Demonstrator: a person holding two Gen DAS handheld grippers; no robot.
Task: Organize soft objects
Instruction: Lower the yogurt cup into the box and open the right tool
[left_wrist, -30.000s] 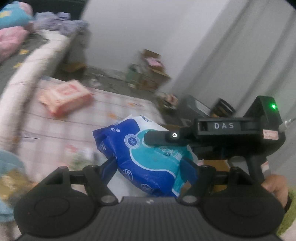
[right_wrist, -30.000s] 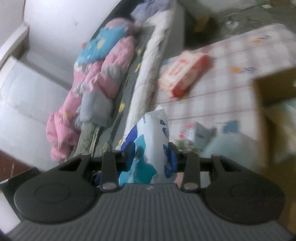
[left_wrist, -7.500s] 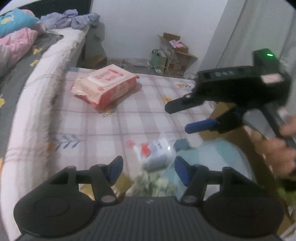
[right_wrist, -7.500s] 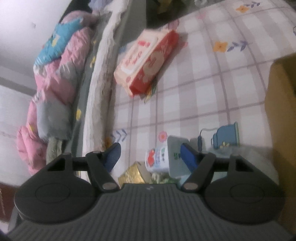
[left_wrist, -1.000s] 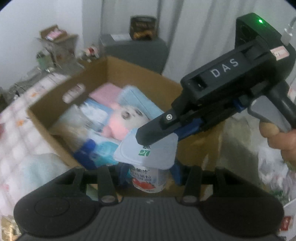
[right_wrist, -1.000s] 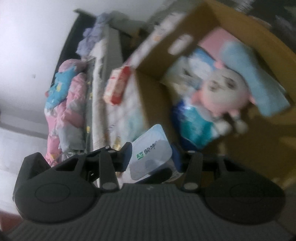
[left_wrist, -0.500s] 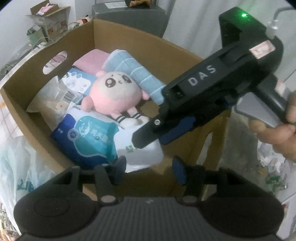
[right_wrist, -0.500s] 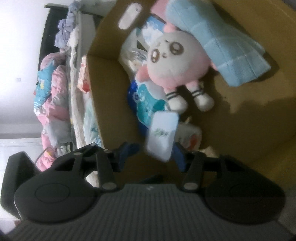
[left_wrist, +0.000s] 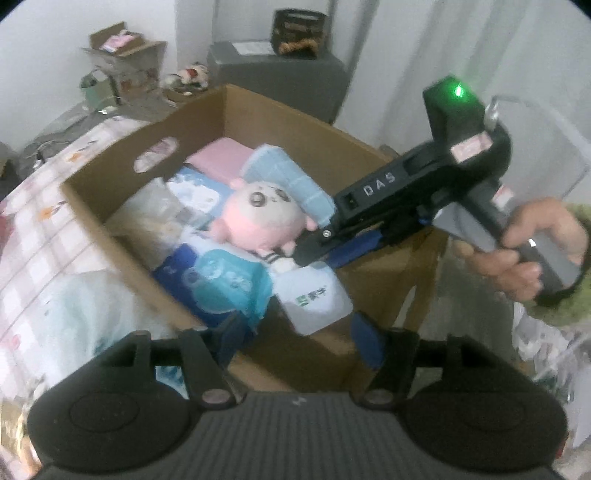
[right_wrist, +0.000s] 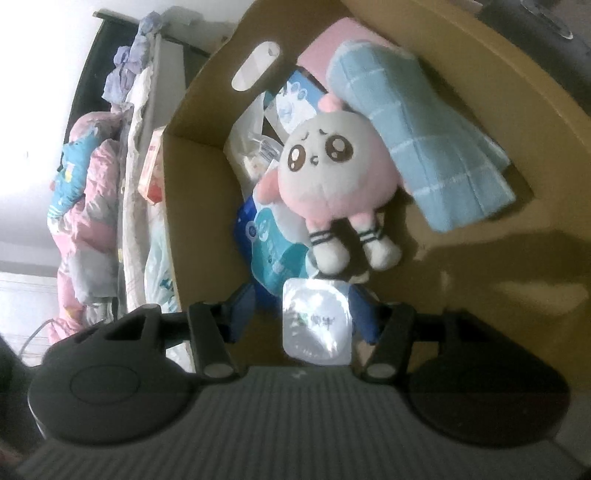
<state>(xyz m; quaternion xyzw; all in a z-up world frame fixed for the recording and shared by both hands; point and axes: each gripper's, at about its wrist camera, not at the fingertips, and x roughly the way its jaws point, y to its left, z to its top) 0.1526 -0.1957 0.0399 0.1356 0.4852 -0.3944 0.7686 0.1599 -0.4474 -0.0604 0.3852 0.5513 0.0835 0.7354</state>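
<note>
An open cardboard box (left_wrist: 295, 122) holds a pink plush (left_wrist: 251, 225), a blue checked towel (left_wrist: 284, 177), a blue diaper pack (left_wrist: 221, 280) and a pink folded item (left_wrist: 221, 158). A white pouch with a green logo (left_wrist: 314, 299) lies at the box's near corner beside the pack. My left gripper (left_wrist: 301, 338) hangs just before it, jaws opening, pads off it. My right gripper (left_wrist: 317, 258), held by a hand (left_wrist: 524, 243), hovers over the pouch. In the right wrist view the pouch (right_wrist: 316, 321) sits loose between the open right gripper's (right_wrist: 303, 314) fingers, below the plush (right_wrist: 332, 170).
A bed with a checked sheet (left_wrist: 37, 236) and a pale plastic bag (left_wrist: 74, 314) lie left of the box. A grey cabinet (left_wrist: 277, 81) and small cartons (left_wrist: 122, 62) stand behind. A pink quilt (right_wrist: 85, 192) lies on the far bed.
The white pouch, held over the box edge a second ago, now lies inside the box by the diaper pack. Both pairs of jaws have widened, and the left gripper has drawn back.
</note>
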